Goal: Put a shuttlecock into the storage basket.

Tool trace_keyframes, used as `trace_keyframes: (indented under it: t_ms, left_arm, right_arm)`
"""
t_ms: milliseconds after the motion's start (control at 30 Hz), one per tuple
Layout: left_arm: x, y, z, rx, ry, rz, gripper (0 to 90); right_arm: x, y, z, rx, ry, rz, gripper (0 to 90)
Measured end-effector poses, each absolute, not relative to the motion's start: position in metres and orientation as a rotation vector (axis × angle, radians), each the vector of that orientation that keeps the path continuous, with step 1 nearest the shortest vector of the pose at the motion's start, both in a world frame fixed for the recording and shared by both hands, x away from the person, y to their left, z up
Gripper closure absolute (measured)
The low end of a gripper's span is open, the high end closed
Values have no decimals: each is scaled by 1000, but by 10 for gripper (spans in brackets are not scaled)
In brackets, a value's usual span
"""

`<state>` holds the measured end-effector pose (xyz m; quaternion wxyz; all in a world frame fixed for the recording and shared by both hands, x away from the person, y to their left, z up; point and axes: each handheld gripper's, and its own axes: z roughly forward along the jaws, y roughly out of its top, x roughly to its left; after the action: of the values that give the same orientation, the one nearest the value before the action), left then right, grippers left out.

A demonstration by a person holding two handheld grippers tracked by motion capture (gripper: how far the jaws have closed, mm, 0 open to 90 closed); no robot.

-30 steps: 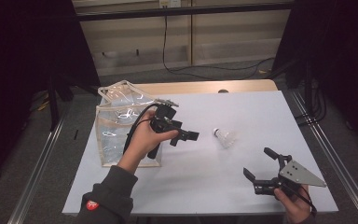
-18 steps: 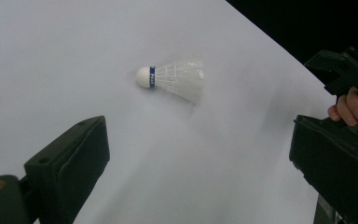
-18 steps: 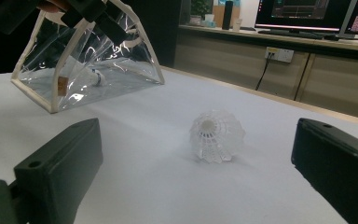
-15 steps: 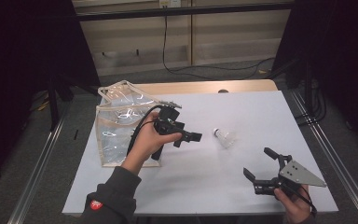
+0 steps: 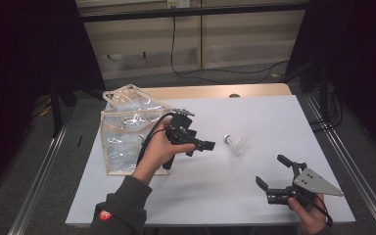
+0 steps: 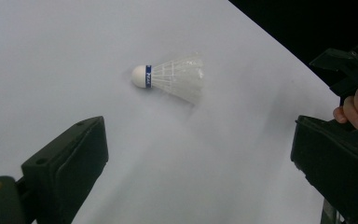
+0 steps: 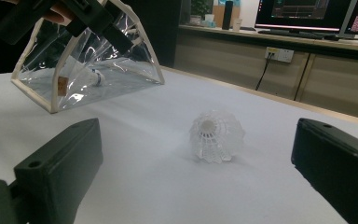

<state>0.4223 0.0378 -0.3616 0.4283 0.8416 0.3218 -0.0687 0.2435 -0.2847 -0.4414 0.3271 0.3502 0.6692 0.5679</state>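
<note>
Here the shuttlecock (image 5: 236, 144) lies just beyond the left tool's (image 5: 203, 145) open jaws.

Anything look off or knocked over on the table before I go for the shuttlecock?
Nothing looks damaged or spilled. The shuttlecock lies on its side on the table, apart from both hand-held grippers. The clear bag stands open at the table's left with another shuttlecock inside. The left hand-held gripper and right hand-held gripper are both open and empty.

I see white shuttlecock (image 6: 172, 79), blue band | clear bag (image 5: 127, 132), cream trim | my black grippers (image 5: 199, 145) (image 5: 274, 175) | white table (image 5: 254, 122) | dark sleeve (image 5: 120, 213), red badge
</note>
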Motion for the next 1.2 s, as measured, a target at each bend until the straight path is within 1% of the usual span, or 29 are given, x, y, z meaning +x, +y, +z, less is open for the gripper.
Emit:
trace_keyframes:
  t_ms: [700,1200]
  left_arm:
    - [421,24,-374,2097,808,-159,39]
    - [420,15,-380,2110,805,-136,57]
  right_arm:
    - [244,-285,-441,915,1753,1488,17]
    - [244,-285,-441,916,1753,1488,17]
